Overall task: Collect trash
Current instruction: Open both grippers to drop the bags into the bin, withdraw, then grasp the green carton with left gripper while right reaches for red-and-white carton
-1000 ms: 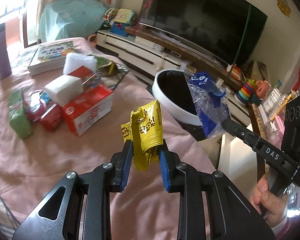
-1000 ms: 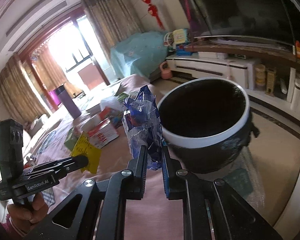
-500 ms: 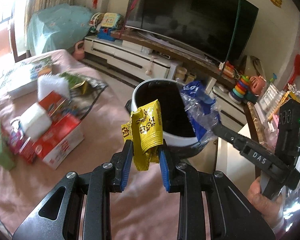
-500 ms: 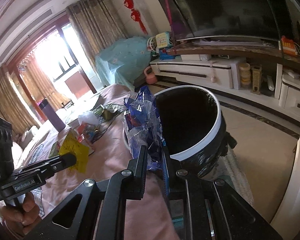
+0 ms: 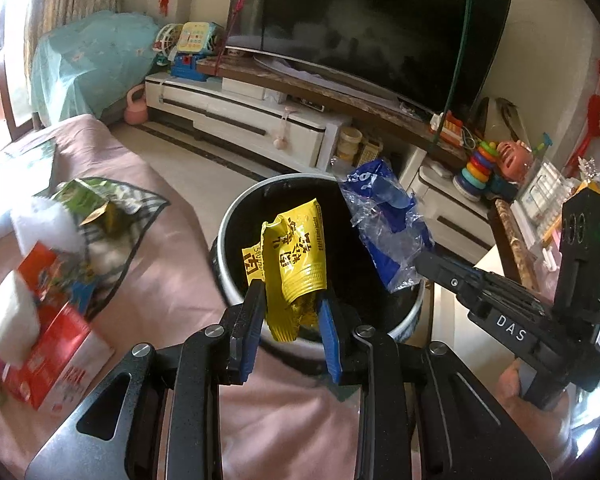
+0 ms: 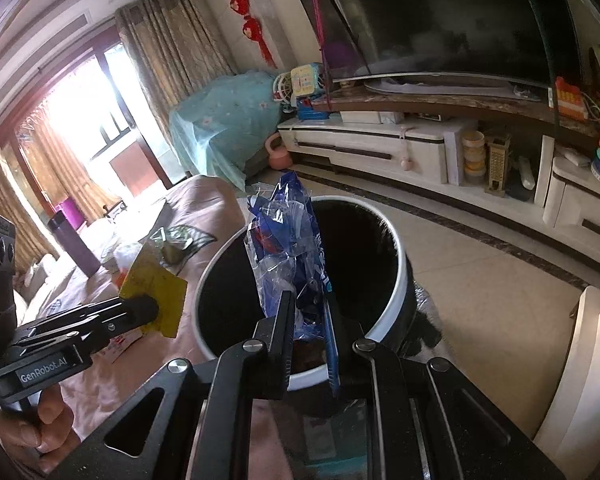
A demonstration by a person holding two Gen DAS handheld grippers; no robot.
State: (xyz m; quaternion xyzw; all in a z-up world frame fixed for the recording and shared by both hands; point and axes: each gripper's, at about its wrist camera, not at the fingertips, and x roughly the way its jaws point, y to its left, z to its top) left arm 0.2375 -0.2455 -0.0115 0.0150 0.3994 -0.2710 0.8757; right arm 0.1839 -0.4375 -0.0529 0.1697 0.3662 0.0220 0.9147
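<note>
- A black bin with a white rim [image 5: 236, 216] stands on the floor just beside a pink-covered table [image 5: 172, 264], its dark mouth open to both cameras.
- On that cloth lie a red box [image 5: 56, 360] and other litter not yet gathered.
- The right gripper [image 6: 308, 312], jaws nearly closed, pinches a crumpled blue-and-clear plastic bag [image 6: 288, 240] in front of the bin's mouth.
- The left gripper [image 5: 292, 316], jaws partly apart, clamps the lower end of a yellow wrapper [image 5: 296, 256], seen against the bin's opening.
- Judged from here, a clean drop calls for bringing each piece well inside the rim before letting go; light film may catch on the pads or drift onto the cloth.
</note>
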